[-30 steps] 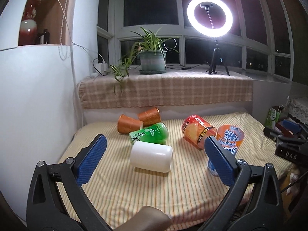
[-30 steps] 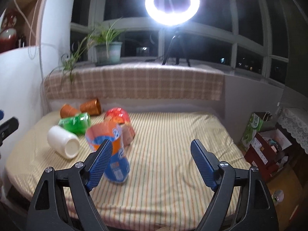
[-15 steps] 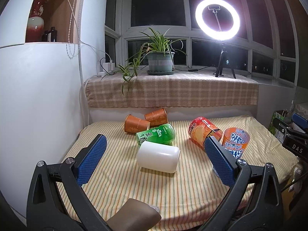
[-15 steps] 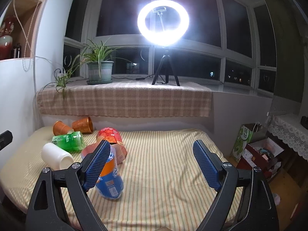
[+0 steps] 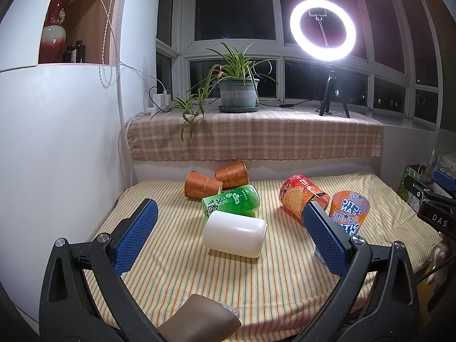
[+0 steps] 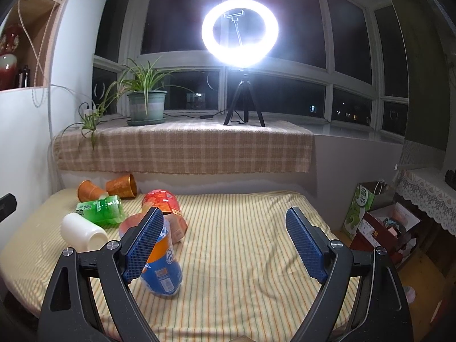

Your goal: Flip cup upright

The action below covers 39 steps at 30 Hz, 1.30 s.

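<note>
Several cups lie on the striped bedcover (image 5: 182,262). A white cup (image 5: 235,233) lies on its side in the middle, a green cup (image 5: 232,203) behind it, two orange-brown cups (image 5: 201,185) at the back, and a red cup (image 5: 302,195) on its side. An orange and blue cup (image 5: 349,213) stands with its wide end on top; it also shows in the right wrist view (image 6: 162,268). My left gripper (image 5: 228,239) is open and empty, in front of the white cup. My right gripper (image 6: 225,242) is open and empty, beside the orange and blue cup.
A checked cloth covers the window ledge (image 5: 256,136), which holds a potted plant (image 5: 236,91) and a ring light on a tripod (image 5: 323,31). A white wall (image 5: 57,156) bounds the left. Boxes and bags (image 6: 382,219) stand on the floor at the right.
Both grippers have pulled back and tilted up, so the cups sit lower and farther off in both views. Both stay open and empty. The cups have not moved.
</note>
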### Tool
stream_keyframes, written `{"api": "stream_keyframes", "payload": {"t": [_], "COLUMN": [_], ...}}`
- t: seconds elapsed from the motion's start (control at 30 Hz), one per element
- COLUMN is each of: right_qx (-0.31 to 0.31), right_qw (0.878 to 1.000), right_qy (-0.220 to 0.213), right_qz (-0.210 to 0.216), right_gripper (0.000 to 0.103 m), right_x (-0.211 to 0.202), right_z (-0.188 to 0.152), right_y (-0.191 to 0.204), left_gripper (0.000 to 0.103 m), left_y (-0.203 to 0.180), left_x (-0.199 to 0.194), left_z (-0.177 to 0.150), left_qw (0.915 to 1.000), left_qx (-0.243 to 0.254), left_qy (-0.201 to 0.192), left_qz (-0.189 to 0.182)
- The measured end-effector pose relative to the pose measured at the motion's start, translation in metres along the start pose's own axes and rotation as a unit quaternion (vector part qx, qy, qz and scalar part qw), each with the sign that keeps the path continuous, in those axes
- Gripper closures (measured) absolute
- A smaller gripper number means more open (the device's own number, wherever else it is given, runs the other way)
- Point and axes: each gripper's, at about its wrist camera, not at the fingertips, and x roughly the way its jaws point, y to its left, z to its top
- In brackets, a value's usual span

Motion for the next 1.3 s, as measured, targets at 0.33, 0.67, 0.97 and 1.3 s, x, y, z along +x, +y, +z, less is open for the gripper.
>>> {"api": "stream_keyframes", "payload": {"t": [0.33,0.67,0.97,1.3], "right_qx": [0.001,0.001,0.001,-0.003], "right_qw": [1.000,1.000,1.000,1.000], "right_qy": [0.000,0.000,0.001,0.004], "right_qz": [-0.001,-0.001,0.000,0.003], "right_gripper": [0.015,0.015,0.015,0.015], "right_x": [0.0000,0.0003,0.0007,0.0000], "right_z": [0.0006,0.0009,0.0009,-0.0006], "right_y": [0.0000,0.0007,0.0009,0.0018], "left_gripper": [0.000,0.000,0.000,0.000], "left_y": [0.0010,0.0024,0.0019,0.0027], "left_x": [0.0001,-0.0014,-0.0025,-0.0016], "left_z": [0.0008,0.0035,0.0036,0.0034], "left_qw": [1.0000,1.0000,1.0000,1.0000], "left_qx": [0.000,-0.001,0.000,0.001], "left_qy": [0.000,-0.004,-0.004,-0.002], "left_qz": [0.000,0.002,0.004,0.005]}}
